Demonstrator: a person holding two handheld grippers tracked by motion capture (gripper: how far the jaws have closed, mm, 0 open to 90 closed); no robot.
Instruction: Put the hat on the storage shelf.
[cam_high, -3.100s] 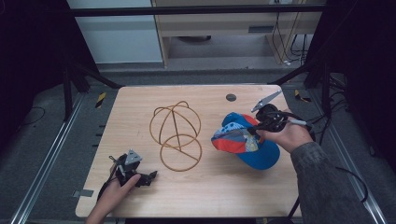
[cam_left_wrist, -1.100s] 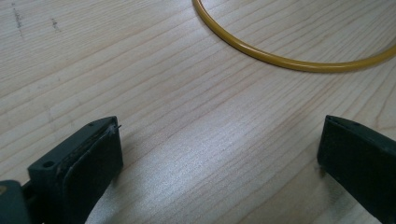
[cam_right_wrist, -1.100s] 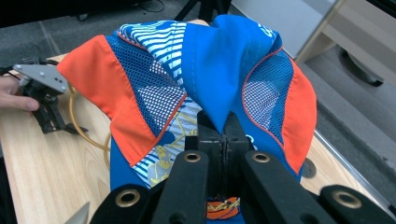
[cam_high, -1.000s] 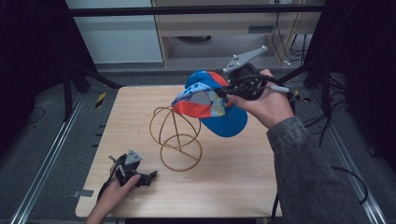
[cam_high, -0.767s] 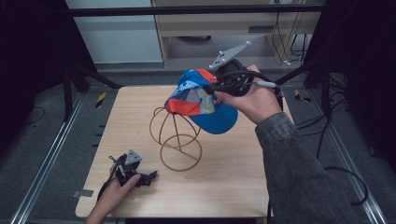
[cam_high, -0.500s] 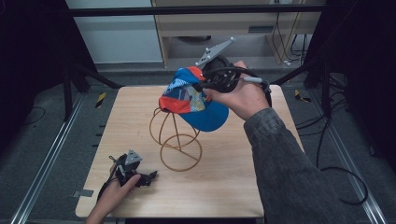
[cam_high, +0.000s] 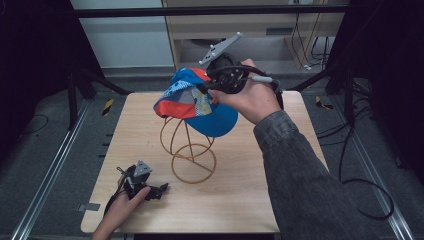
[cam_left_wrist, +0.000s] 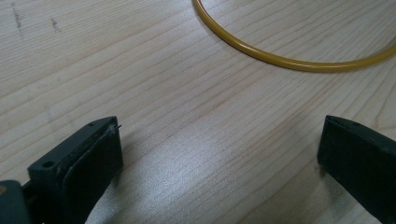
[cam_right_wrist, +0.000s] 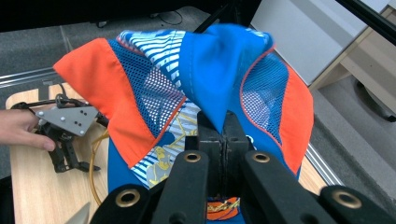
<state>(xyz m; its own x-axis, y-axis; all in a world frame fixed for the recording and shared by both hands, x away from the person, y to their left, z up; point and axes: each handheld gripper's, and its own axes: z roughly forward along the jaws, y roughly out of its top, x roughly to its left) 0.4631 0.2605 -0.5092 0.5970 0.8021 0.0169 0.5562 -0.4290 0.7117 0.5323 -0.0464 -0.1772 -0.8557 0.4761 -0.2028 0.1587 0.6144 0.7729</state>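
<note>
A blue, orange and patterned cap (cam_high: 192, 102) hangs in the air over the top of a yellow wire stand (cam_high: 187, 150) at the middle of the wooden table (cam_high: 260, 190). My right gripper (cam_high: 207, 89) is shut on the cap's crown. In the right gripper view its jaws (cam_right_wrist: 224, 133) are pressed together on the blue fabric of the cap (cam_right_wrist: 205, 79). My left gripper (cam_high: 159, 189) rests on the table near the front left, open and with nothing in it. In the left gripper view its jaws stand wide apart over bare wood, with the stand's base ring (cam_left_wrist: 280, 58) just ahead.
A small dark round spot (cam_high: 246, 102) lies on the table at the back, close under my right hand. Dark frame posts (cam_high: 75, 80) stand at both sides of the table. A pale cabinet (cam_high: 260, 25) stands behind it.
My right gripper has carried the cap up and leftward from the table's right side until it hangs over the wire stand. The left gripper has not moved.
</note>
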